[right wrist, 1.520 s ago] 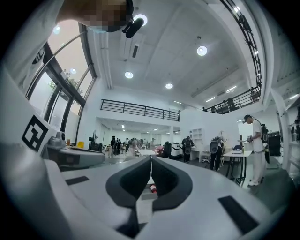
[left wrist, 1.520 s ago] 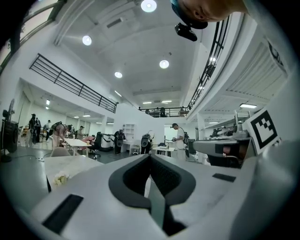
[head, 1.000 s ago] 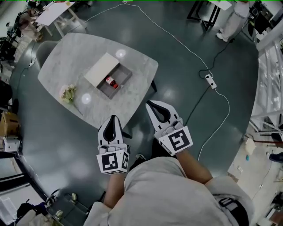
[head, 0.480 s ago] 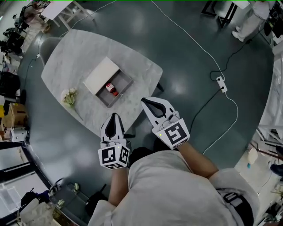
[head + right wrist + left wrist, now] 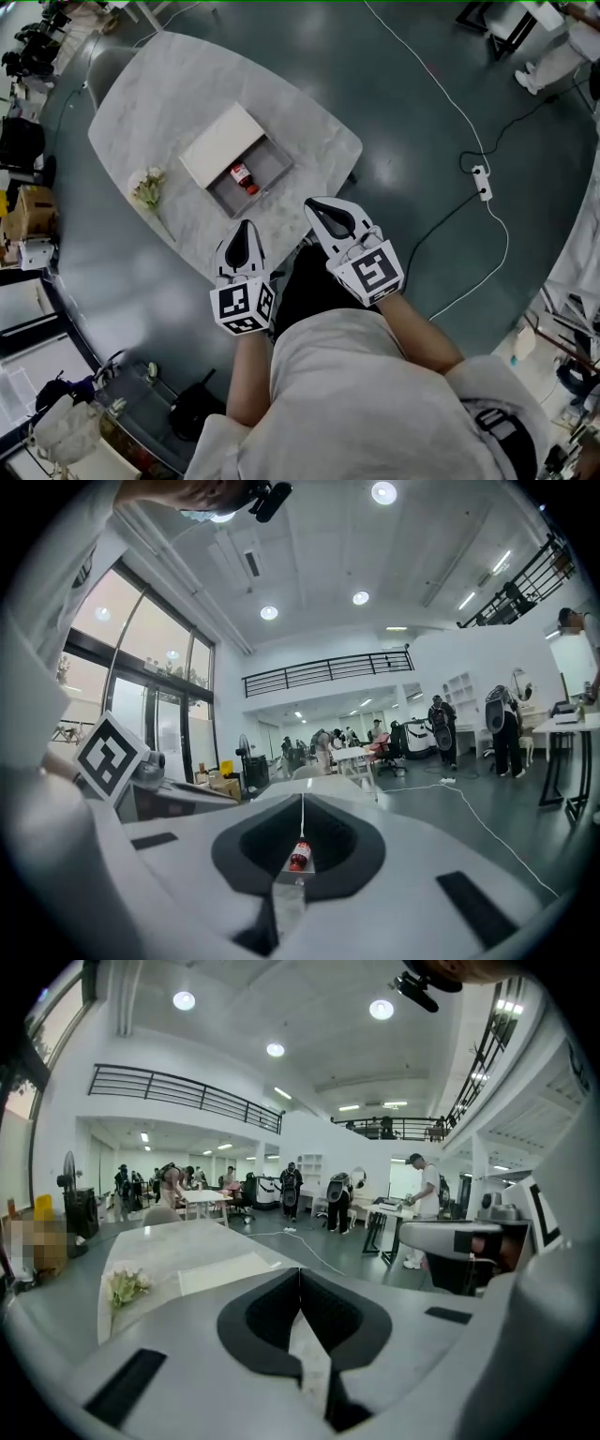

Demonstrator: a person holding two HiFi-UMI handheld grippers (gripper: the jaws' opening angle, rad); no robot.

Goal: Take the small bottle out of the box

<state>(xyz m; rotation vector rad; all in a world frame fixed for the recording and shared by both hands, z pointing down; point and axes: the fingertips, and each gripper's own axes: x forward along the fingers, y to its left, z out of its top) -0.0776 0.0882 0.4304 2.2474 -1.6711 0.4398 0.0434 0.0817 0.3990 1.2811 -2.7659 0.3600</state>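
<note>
Head view: light marble tabletop on a dark glossy floor. The box sits on it near the edge closest to the person: an open grey tray with a white lid against its far-left side. The small bottle has a red label and lies on its side inside the tray. A bunch of pale flowers lies on the tabletop left of the box, apart from it. The left hand-held gripper and right hand-held gripper both hang at the near tabletop edge, short of the box and touching nothing. Each has its tips pressed together and is empty. A power strip and white cable lie on the floor at right.

Left gripper view: the left hand-held gripper has its jaws closed tip to tip, nothing pinched. Beyond them are the tabletop, the flowers at left and the white lid just ahead. People stand around desks in the background.

Right gripper view: the right hand-held gripper is also closed tip to tip with nothing gripped. The hollow behind the tips frames the small bottle, lying in the box beyond and not between the pads. The left hand-held gripper's marker cube shows at left.
</note>
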